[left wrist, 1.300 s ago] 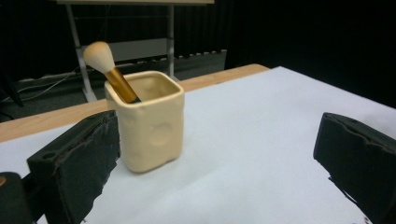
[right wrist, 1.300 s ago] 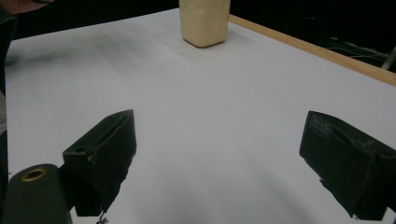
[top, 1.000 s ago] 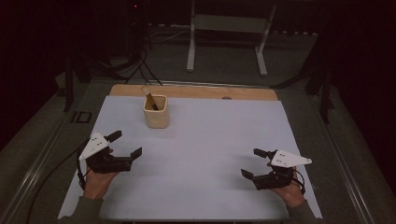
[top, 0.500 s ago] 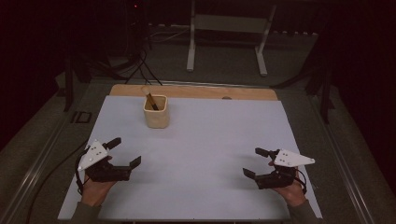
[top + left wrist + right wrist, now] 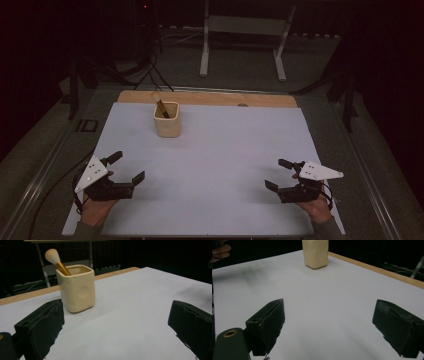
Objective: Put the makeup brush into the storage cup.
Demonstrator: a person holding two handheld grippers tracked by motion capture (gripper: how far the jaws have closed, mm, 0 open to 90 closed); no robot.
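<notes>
Cream cup (image 5: 166, 120) stood upright near the far edge of the white mat (image 5: 225, 165), just short of the worktop's (image 5: 210, 98) bare wooden strip. Brush (image 5: 161, 106) sat in the cup, handle down, pale head up and leaning out over its rim. Left tool (image 5: 127, 167) was well short of the cup on the near side, jaws wide, nothing held. Right tool (image 5: 279, 174) was further off, also near side, jaws wide, empty.
</notes>
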